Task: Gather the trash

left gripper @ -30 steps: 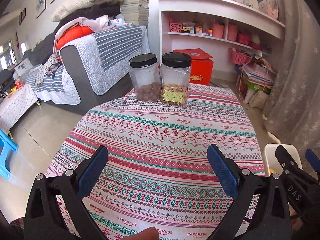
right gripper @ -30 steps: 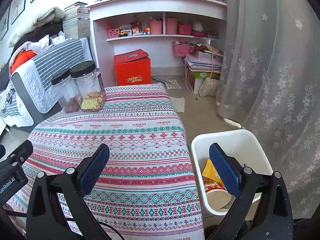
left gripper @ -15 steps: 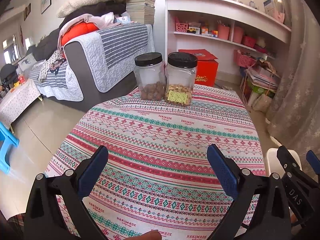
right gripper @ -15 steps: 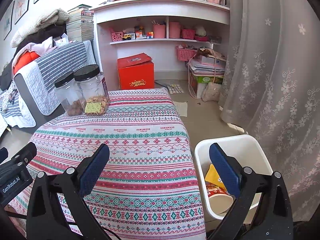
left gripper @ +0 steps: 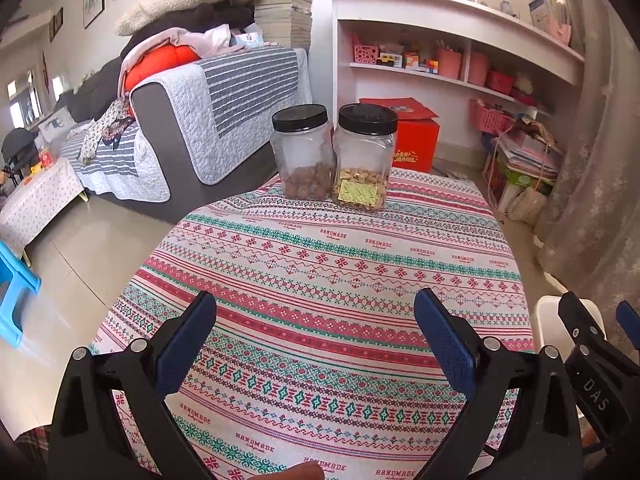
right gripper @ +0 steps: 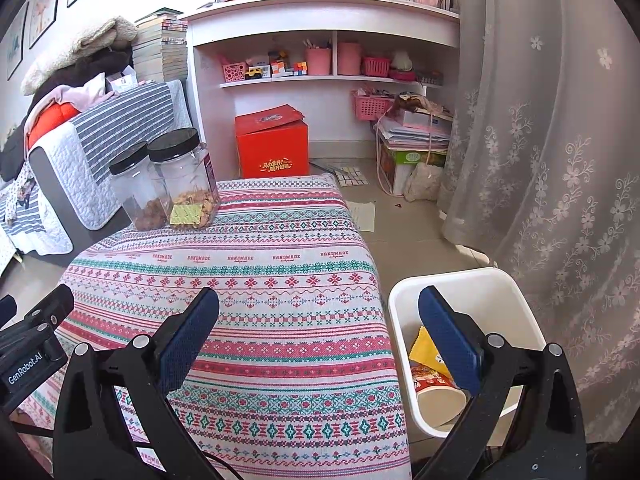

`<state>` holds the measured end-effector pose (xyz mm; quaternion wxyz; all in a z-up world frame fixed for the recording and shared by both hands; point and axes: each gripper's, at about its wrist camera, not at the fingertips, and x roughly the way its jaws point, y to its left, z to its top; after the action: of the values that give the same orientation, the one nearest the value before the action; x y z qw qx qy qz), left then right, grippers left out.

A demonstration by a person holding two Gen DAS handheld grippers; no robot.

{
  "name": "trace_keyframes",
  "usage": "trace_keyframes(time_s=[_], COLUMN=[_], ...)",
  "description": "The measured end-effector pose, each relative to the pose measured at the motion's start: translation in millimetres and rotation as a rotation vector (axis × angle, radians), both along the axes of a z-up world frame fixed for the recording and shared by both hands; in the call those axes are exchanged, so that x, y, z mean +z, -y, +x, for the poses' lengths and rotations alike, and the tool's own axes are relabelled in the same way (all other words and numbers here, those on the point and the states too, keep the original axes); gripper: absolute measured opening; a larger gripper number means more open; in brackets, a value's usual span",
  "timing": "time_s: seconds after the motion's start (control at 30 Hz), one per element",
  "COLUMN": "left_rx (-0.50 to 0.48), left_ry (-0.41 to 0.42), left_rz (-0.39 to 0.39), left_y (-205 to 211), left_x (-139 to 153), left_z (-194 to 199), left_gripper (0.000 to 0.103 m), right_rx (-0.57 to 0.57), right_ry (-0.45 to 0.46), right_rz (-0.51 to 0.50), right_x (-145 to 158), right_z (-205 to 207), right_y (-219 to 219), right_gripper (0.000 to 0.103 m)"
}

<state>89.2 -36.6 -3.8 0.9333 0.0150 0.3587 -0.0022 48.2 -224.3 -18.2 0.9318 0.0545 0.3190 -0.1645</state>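
Note:
A white trash bin (right gripper: 476, 280) stands on the floor right of the table. It holds a paper cup (right gripper: 438, 398) and a yellow wrapper (right gripper: 426, 348). The bin's rim also shows in the left wrist view (left gripper: 548, 320). My right gripper (right gripper: 318, 332) is open and empty, above the table's right edge beside the bin. My left gripper (left gripper: 314, 328) is open and empty above the patterned tablecloth (left gripper: 340, 280). The right gripper's body shows at the right of the left wrist view (left gripper: 592, 364).
Two clear jars with black lids, one with brown nuts (left gripper: 304, 152) and one with pale nuts (left gripper: 364, 156), stand at the table's far edge. A red box (right gripper: 274, 144), shelves, a sofa (left gripper: 192, 120) and a lace curtain (right gripper: 560, 160) surround the table.
Both grippers have risen and drawn back slightly, so the jars and the bin sit lower in view. Both stay open and empty.

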Motion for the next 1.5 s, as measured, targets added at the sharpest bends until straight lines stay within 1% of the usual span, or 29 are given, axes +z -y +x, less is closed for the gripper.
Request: trace_keyframes(time_s=[0.73,1.5], left_rx=[-0.005,-0.012], left_ry=[-0.004,0.0], left_rz=[-0.011,-0.004], left_y=[2.8,9.1], left_x=[1.3,1.1], left_z=[0.1,-1.3], left_gripper=[0.096,0.096], right_rx=[-0.006,-0.014], right_ry=[0.008,0.006], right_rz=[0.001,0.005], right_x=[2.2,3.6], right_z=[-1.9,-4.8], right_y=[1.6,3.8], right_gripper=[0.096,0.096])
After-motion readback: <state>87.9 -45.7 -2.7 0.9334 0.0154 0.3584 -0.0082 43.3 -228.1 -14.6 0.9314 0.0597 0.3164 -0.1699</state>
